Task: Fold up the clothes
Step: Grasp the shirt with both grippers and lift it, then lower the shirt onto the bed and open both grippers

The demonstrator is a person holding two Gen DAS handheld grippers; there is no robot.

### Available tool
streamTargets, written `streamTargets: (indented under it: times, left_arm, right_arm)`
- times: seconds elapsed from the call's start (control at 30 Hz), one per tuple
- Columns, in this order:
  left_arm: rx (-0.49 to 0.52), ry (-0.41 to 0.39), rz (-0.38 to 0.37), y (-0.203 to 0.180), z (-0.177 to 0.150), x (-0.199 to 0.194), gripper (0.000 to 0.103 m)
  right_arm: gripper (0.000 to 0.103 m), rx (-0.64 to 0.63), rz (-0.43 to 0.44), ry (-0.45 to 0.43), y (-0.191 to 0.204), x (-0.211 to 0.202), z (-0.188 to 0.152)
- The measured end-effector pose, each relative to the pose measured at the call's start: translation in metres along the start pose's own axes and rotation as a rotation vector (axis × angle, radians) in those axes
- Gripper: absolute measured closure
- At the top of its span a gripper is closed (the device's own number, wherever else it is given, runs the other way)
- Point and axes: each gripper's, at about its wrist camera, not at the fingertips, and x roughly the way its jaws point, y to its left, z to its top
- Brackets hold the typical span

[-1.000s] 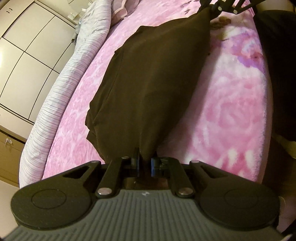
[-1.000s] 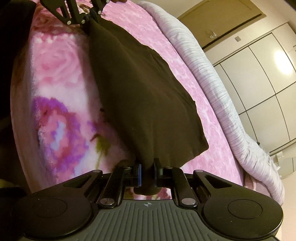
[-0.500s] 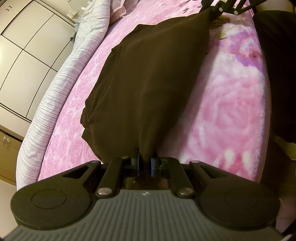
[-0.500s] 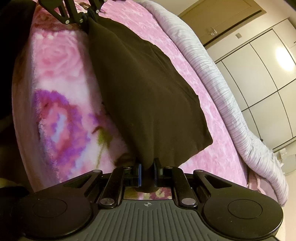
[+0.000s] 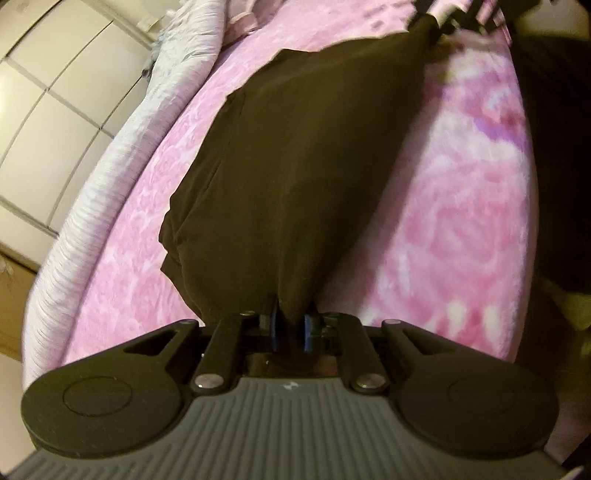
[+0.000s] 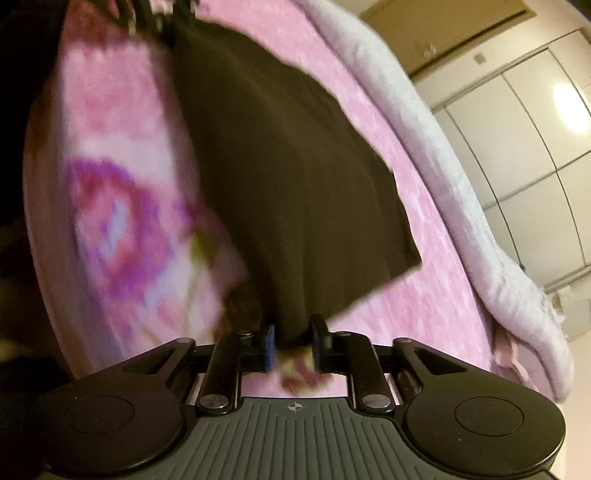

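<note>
**Dark garment held at both ends over pink bed**

Left gripper (image 5: pixel 290 328): clenched on one end of the dark brown soft-fabric garment (image 5: pixel 295 147), cloth bunched btwn its blue-padded fingers (image 5: pixel 274 326). Right gripper (image 6: pixel 291 347): also clamped on the garment (image 6: pixel 288 166), fabric pinched btwn its blue pads (image 6: pixel 269 347); view blurred.

Garment stretches from one gripper to the other, sagging over the pink rose-print fleece blanket (image 5: pixel 443 221) on the bed. Its far side spreads onto the blanket w/ a folded hem edge visible in left wrist view. In each wrist view the opposite gripper shows at the top, at the garment's far end: right one (image 5: pixel 448 18), left one (image 6: pixel 162 18).

Beyond the blanket, a pale lilac striped quilt (image 5: pixel 96 206) rolled along the bed edge; cream panelled wardrobe doors (image 6: pixel 517 122) behind it. Purple flower motif (image 6: pixel 118 221) on the blanket, beside the garment.
</note>
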Motion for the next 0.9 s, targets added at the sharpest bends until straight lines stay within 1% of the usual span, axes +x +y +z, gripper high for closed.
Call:
streamTargets:
  times: [0.07, 0.13, 0.17, 0.2, 0.27, 0.33, 0.37, 0.43, 0.5, 0.57, 0.63, 0.67, 0.7, 0.77, 0.83, 0.9]
  left_arm:
    - [-0.085, -0.006, -0.051, 0.016, -0.002, -0.006, 0.084]
    - [-0.165, -0.022, -0.098, 0.033, -0.007, -0.016, 0.079]
    - [-0.200, -0.030, -0.117, 0.042, -0.010, -0.021, 0.073]
    - [-0.234, -0.039, -0.137, 0.052, -0.013, -0.026, 0.069]
    - [-0.299, -0.054, -0.176, 0.071, -0.020, -0.032, 0.068]
    - [-0.378, -0.064, -0.196, 0.092, -0.025, -0.033, 0.063]
    - [-0.425, -0.077, -0.191, 0.103, -0.027, -0.033, 0.060]
    - [-0.505, -0.090, -0.138, 0.122, -0.027, -0.029, 0.059]
    - [-0.563, -0.120, -0.109, 0.139, -0.025, -0.024, 0.048]
    - [-0.593, -0.180, -0.094, 0.152, -0.021, -0.020, 0.039]
    - [-0.597, -0.229, -0.081, 0.160, -0.014, -0.013, 0.038]
    - [-0.602, -0.228, -0.093, 0.164, -0.010, -0.006, 0.038]
    - [-0.616, -0.204, -0.104, 0.168, -0.006, 0.003, 0.038]
    - [-0.667, -0.128, -0.130, 0.176, 0.001, 0.026, 0.038]
    - [-0.733, -0.069, -0.189, 0.182, 0.004, 0.051, 0.038]
    - [-0.799, -0.045, -0.255, 0.188, 0.005, 0.072, 0.039]
  right_arm:
    - [0.084, 0.013, -0.046, 0.071, -0.007, 0.004, -0.010]
    - [0.084, 0.082, -0.068, 0.101, -0.022, 0.003, -0.023]
    - [0.084, 0.119, -0.073, 0.103, -0.030, 0.000, -0.028]
    - [0.084, 0.157, -0.077, 0.105, -0.038, -0.002, -0.033]
    - [0.083, 0.240, -0.085, 0.097, -0.054, -0.005, -0.038]
    - [0.082, 0.323, -0.084, 0.073, -0.067, -0.006, -0.039]
    - [0.082, 0.356, -0.079, 0.055, -0.073, -0.005, -0.035]
    - [0.080, 0.423, -0.068, 0.019, -0.084, -0.004, -0.027]
    - [0.079, 0.488, -0.058, -0.018, -0.095, -0.002, -0.019]
    - [0.077, 0.519, -0.042, -0.044, -0.100, 0.003, -0.008]
    - [0.076, 0.535, -0.028, -0.065, -0.105, 0.009, 0.002]
    - [0.076, 0.543, -0.022, -0.075, -0.107, 0.012, 0.007]
    - [0.076, 0.551, -0.015, -0.085, -0.110, 0.014, 0.011]
    - [0.075, 0.594, 0.007, -0.103, -0.118, 0.019, 0.016]
    - [0.074, 0.666, 0.047, -0.122, -0.132, 0.030, 0.015]
    - [0.071, 0.758, 0.099, -0.128, -0.148, 0.040, 0.009]
